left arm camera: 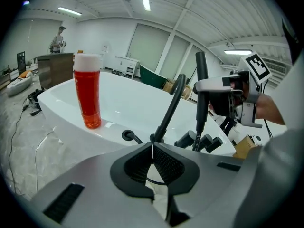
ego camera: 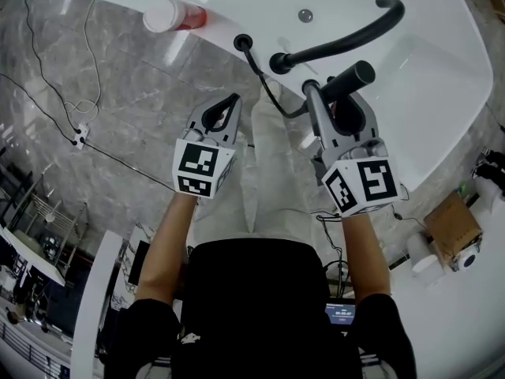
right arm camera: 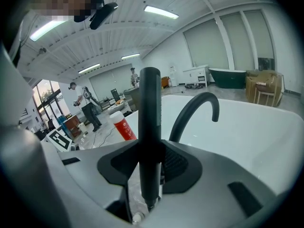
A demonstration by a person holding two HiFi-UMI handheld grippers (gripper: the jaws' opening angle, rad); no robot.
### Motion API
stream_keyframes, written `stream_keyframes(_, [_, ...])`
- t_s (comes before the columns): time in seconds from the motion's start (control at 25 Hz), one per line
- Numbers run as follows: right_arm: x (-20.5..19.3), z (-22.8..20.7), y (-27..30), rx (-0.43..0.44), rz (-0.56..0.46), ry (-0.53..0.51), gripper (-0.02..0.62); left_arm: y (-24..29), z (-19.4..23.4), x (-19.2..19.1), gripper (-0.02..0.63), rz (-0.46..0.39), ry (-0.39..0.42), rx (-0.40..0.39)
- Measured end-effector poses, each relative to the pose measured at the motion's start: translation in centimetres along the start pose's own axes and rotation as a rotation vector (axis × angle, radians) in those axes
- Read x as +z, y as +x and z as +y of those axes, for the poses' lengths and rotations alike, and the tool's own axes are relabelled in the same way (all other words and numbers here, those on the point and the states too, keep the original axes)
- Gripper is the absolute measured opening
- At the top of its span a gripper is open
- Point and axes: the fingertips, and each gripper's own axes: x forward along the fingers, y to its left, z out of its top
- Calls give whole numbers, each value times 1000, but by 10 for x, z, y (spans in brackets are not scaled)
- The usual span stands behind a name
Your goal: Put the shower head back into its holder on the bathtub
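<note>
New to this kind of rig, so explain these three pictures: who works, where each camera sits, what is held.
No robot: a person holds a two-jaw gripper in each hand; the marker cubes belong to them. One picture looks down from the person's head; the other two come from cameras riding on each gripper. The right gripper is clamped on a black shower head. The left gripper is shut and empty. Below is a white bathtub; on its rim stand a red bottle and a curved black spout.

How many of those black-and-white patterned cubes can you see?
2: one cube on the left gripper, another on the right gripper. None seems hidden.
</note>
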Motion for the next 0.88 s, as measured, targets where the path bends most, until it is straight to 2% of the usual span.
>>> stream_keyframes(0.2, [-8, 2, 11, 5, 11, 3, 143, 23, 10, -17, 18, 14, -23, -27])
stream_keyframes(0.32, [-13, 0, 15, 2, 12, 13, 143, 37, 11, -24, 104, 27, -48, -71])
stream_keyframes(0.44, [-19, 0, 18, -2, 13, 21, 143, 52, 13, -37, 130, 48, -68, -102])
stream_keyframes(0.64, [-22, 1, 19, -4, 14, 25, 143, 83, 18, -68, 207, 98, -29, -107])
stream_keyframes(0.88, [-23, 2, 19, 4, 19, 19, 143, 114, 14, -82, 227, 141, -13, -126])
